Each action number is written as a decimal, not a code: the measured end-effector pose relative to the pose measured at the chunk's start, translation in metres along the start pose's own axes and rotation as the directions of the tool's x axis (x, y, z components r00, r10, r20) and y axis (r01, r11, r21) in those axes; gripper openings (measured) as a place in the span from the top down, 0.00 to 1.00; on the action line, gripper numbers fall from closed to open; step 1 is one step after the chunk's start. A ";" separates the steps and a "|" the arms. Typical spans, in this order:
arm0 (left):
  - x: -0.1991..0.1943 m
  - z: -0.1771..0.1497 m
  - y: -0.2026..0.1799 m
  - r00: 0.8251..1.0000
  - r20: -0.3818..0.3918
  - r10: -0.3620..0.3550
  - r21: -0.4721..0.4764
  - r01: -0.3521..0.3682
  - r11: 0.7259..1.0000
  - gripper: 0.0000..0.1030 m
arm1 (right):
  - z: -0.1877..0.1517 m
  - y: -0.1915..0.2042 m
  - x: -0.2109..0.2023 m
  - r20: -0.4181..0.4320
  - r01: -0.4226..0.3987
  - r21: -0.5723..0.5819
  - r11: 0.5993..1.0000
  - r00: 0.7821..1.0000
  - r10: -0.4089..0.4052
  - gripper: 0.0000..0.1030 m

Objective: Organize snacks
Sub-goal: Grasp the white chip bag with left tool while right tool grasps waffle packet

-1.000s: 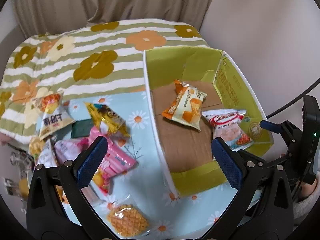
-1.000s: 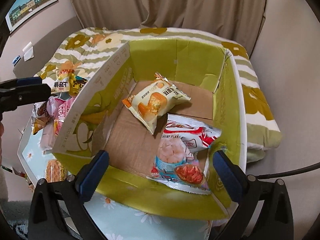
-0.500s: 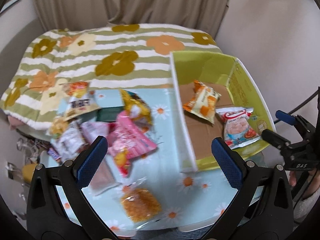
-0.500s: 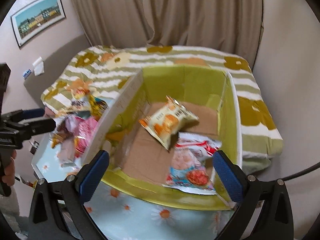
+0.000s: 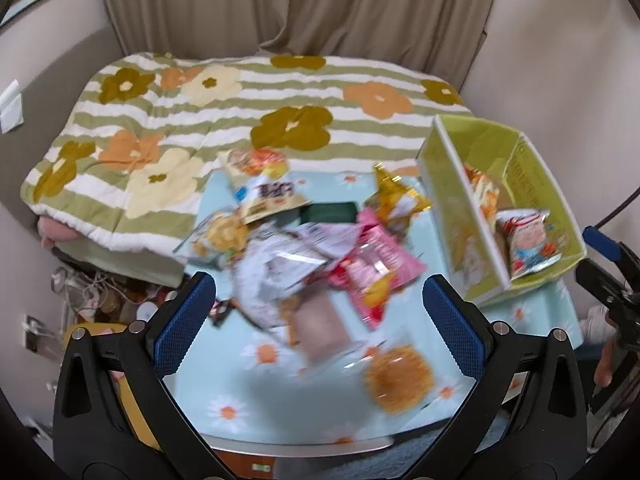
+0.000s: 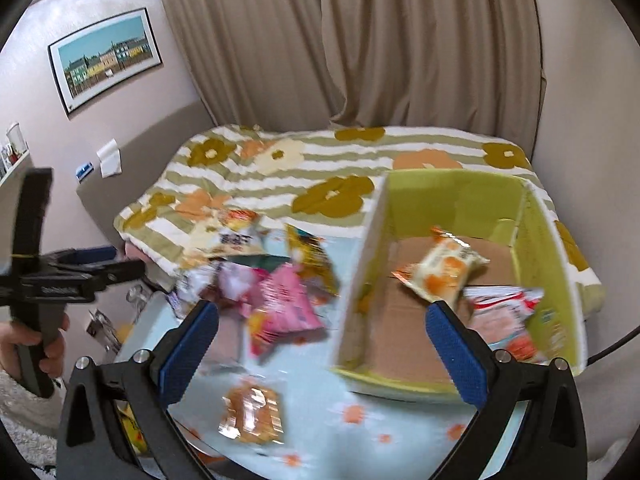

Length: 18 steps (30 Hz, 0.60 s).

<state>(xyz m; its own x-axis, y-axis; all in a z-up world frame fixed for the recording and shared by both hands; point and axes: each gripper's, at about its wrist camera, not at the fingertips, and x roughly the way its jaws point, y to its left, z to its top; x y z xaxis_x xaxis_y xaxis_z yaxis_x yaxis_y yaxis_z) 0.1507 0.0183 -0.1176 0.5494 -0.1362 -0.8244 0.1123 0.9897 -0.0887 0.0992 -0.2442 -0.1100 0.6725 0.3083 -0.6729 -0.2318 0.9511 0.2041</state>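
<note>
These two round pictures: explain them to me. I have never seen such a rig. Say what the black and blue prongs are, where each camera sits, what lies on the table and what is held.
No robot here: a person holds a hand tool in each hand, each with two blue-padded fingers and a wide-angle camera looking along them.

One picture is from the left gripper, the other from the right gripper. Both are open and hold nothing. The right view also shows the person's hand holding the left tool.

The table has a daisy cloth. On it lies a loose pile of snack packets, among them a pink packet and a round cracker in clear wrap, which lies apart from the pile. Beside the pile stands a green box with two packets inside: an orange packet and a shrimp packet. Behind is a flowered bed.
</note>
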 end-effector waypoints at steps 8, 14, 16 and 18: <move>0.042 -0.010 0.038 0.992 -0.071 -0.104 0.097 0.110 0.989 0.00 | -0.040 0.054 0.042 -0.102 0.049 0.051 0.997 0.994 -0.044 0.00; 0.088 -0.014 0.044 0.981 -0.139 -0.133 0.165 0.155 0.974 0.00 | -0.083 0.067 0.074 -0.170 0.100 0.081 0.992 0.982 -0.086 0.00; 0.103 -0.015 0.044 0.980 -0.154 -0.126 0.174 0.152 0.973 0.00 | -0.092 0.068 0.081 -0.185 0.101 0.081 0.992 0.979 -0.084 0.00; 0.119 -0.016 0.047 0.979 -0.170 -0.116 0.171 0.145 0.974 0.01 | -0.103 0.068 0.091 -0.217 0.098 0.074 0.992 0.973 -0.080 0.00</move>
<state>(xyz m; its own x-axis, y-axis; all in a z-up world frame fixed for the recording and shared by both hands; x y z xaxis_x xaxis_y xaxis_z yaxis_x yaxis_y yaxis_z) 0.2082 0.0489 -0.2283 0.3837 -0.2405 -0.8916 0.3311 0.9371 -0.1103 0.0722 -0.1535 -0.2309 0.5204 0.2197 -0.8251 -0.1119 0.9755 0.1892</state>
